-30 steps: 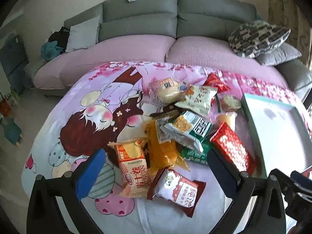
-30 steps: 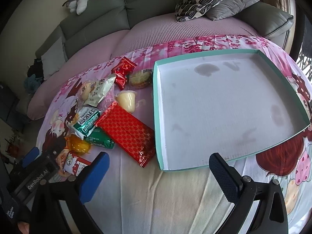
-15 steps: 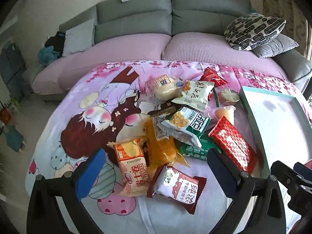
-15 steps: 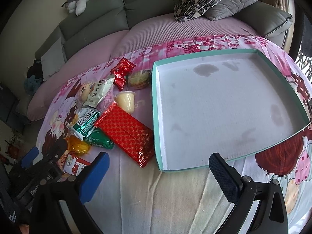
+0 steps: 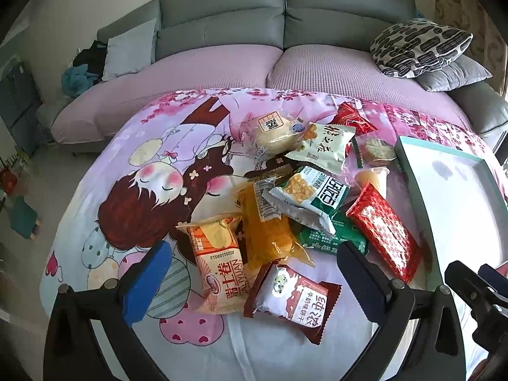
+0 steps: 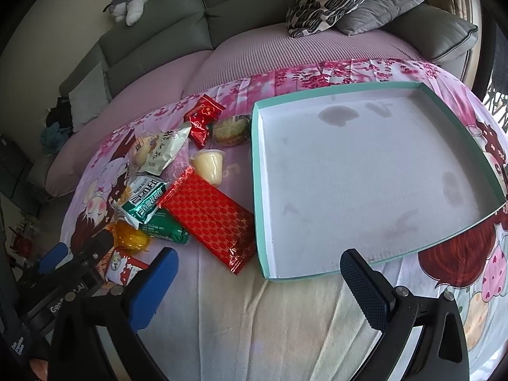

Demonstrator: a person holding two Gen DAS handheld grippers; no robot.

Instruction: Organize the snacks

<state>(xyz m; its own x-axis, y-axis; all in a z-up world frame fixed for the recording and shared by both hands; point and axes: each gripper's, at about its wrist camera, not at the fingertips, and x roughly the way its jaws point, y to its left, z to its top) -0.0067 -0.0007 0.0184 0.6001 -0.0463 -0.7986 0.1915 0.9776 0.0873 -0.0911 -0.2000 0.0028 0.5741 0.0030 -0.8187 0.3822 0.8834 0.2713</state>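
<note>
A shallow teal-rimmed box [image 6: 257, 190] lies empty on the cartoon-print cloth [image 5: 133, 197], the snack pile [image 5: 295, 197] heaped just to its left. Over the past second the left gripper [image 5: 250, 273] has eased closer to the heap, its jaws spread wide above the maroon packet [image 5: 292, 295]; a first pick looks near. The right gripper [image 6: 257, 276], jaws equally wide and holding nothing, hovers at the box's near edge.
</note>
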